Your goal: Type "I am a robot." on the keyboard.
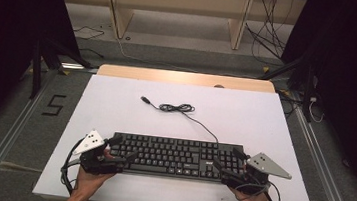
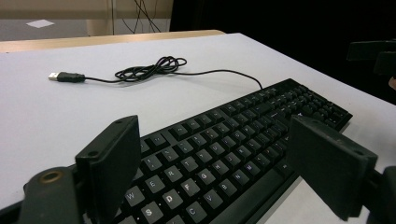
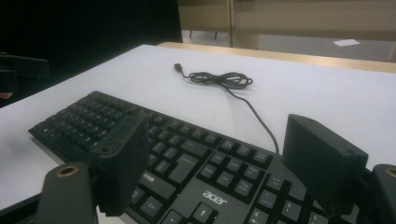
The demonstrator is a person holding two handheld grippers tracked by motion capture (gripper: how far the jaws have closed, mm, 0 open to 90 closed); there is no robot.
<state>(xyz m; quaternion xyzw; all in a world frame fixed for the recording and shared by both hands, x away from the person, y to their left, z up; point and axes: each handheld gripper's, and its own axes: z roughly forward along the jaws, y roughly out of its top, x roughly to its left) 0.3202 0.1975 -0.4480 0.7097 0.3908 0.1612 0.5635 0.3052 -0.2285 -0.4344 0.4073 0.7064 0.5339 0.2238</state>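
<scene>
A: We have the long black plastic keyboard (image 1: 173, 156) lying flat on the white table top (image 1: 116, 104), near our edge, with its thin black cable (image 1: 185, 112) running off the far side, looped once, and ending in a loose USB plug (image 1: 144, 99).

B: And the 2 tools? The left gripper (image 1: 122, 149) sits at the keyboard's left end and the right gripper (image 1: 226, 162) at its right end. Both have their jaws spread wide, one jaw over the keys and the other off the front edge, pressing on nothing.

A: Agreed. In the left gripper view the pads straddle the front edge without touching it. It seems we are about to take hold of both ends.

B: Then we should lower both ends evenly, bite on the solid frame rather than the keycaps, and close together so it stays level.

A: And watch the cable; a quick lift could drag the loop.

B: Containers?

A: We see no box, tray or bin on the table.
</scene>
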